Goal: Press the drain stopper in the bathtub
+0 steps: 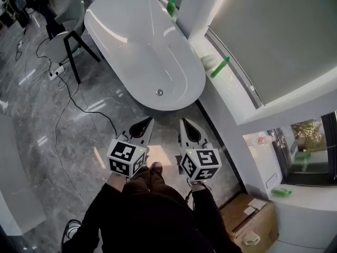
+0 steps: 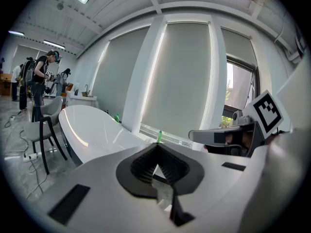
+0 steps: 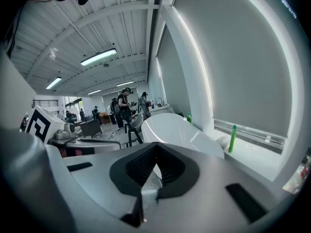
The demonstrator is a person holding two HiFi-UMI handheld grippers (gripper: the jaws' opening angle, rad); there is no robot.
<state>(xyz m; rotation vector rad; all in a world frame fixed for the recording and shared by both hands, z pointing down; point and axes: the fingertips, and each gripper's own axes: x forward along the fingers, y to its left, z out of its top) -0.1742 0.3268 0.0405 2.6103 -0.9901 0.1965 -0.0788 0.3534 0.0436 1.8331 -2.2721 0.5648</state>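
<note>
White and glossy, the bathtub runs away from the person, its near end just ahead of both grippers. The drain stopper, a small round metal disc, sits on the tub floor close to that near end, with nothing on or around it.

The left gripper and right gripper are held side by side over the grey marble floor, short of the tub's near rim and apart from it. Each gripper's own view shows the dark ribbed pads meeting at the tip with nothing between them, so both are closed and empty.

The press has likely not begun; the reach over the rim is still to come. The stopper is a small target on a slick, sloping surface, so a closed tip landing off-centre could skid off it or tilt it instead of pushing it straight down. Lowering one gripper might also knock the rim. A cable trails on the floor by the tub's left side, a trip risk when stepping closer.
</note>
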